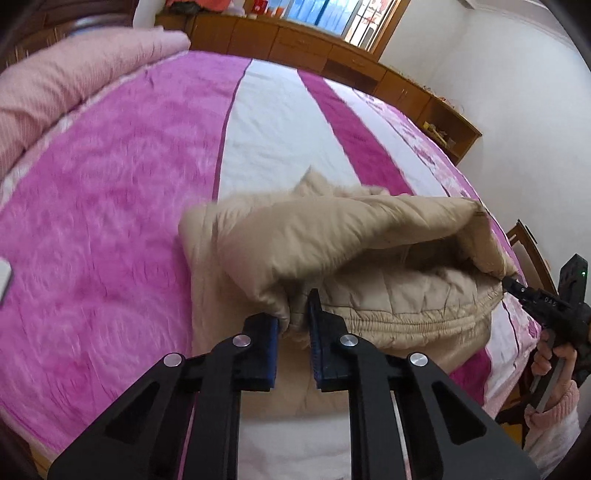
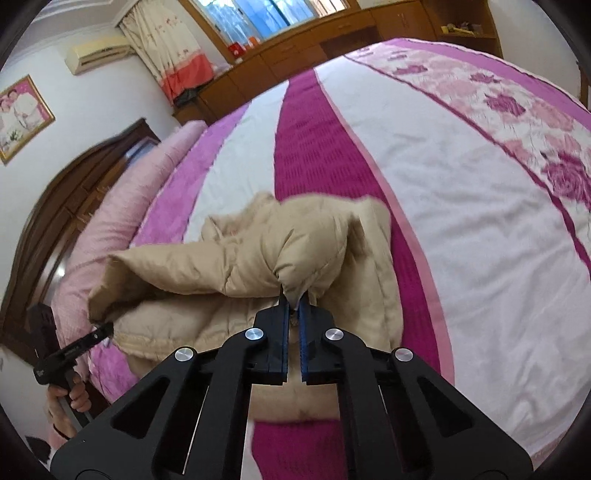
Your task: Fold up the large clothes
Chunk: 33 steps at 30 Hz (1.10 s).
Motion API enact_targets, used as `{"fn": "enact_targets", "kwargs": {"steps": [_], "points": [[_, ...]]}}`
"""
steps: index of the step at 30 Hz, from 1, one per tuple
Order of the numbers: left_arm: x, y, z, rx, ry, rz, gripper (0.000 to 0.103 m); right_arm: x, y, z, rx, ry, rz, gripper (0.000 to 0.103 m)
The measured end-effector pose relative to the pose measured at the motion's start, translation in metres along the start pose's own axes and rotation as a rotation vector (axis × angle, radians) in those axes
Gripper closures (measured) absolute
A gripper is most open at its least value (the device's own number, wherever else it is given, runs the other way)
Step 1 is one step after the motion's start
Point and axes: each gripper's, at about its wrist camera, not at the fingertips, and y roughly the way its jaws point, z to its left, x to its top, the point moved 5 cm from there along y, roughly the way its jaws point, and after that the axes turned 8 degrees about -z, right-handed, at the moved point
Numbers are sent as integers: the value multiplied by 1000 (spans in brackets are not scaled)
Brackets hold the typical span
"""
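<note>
Left gripper (image 1: 295, 325): jaws narrowed on a bunched fold of the beige padded jacket (image 1: 332, 236), fabric pinched between the blue pads. Right gripper (image 2: 293, 317): jaws nearly together, clamped on a gathered corner of the same jacket (image 2: 258, 258), a point of cloth showing between the blue pads. Jacket: lifted along its near edge between the two grippers, the upper layer raised and curled over, the quilted lining and elastic hem exposed beneath it; the remainder lay on the bed (image 1: 110, 221) directly ahead of both sets of jaws. In the left view the right gripper (image 1: 511, 284) was at the far right, gripping the jacket's edge, with the person's right hand (image 1: 554, 358) on its handle. In the right view the left gripper (image 2: 107, 326) was at the far left, at the jacket's other edge, with the left hand (image 2: 74, 397) beneath it. Bedcover: magenta and white stripes, a rose-print band (image 2: 517, 110) to the right. Beyond: a pink quilt (image 1: 74, 74) rolled along the far left, wooden cabinets (image 1: 295, 40) under a window (image 2: 258, 14), a curtain (image 2: 173, 48), an air conditioner (image 2: 96, 53) and a framed photograph (image 2: 20, 118).
</note>
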Motion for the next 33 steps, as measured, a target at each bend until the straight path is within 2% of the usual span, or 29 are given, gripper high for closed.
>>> {"fn": "enact_targets", "kwargs": {"steps": [4,10,17,22,26,27,29,30,32,33], "points": [[36,12,-6,44,38,-37,88,30,14,8,-13,-12,-44,99],[75,50,-6,106,71,-39,88,65,49,6,-70,-30,-59,99],[85,99,3,177,107,18,87,74,105,-18,-164,-28,-11,99],[87,124,12,210,95,38,80,66,134,-32,-223,-42,27,99],[87,127,15,215,88,32,68,62,145,-40,-232,-20,46,98],[88,125,14,216,89,29,60,62,143,-40,-224,-12,44,97],[90,116,14,216,100,15,49,66,137,-39,-200,-8,43,94],[92,113,14,214,103,10,40,68,132,-38,-190,-15,39,89],[94,101,16,211,100,-5,33,73,121,-36,-177,-25,23,78],[95,95,18,207,94,-10,28,75,114,-36,-173,-28,13,67]]}}
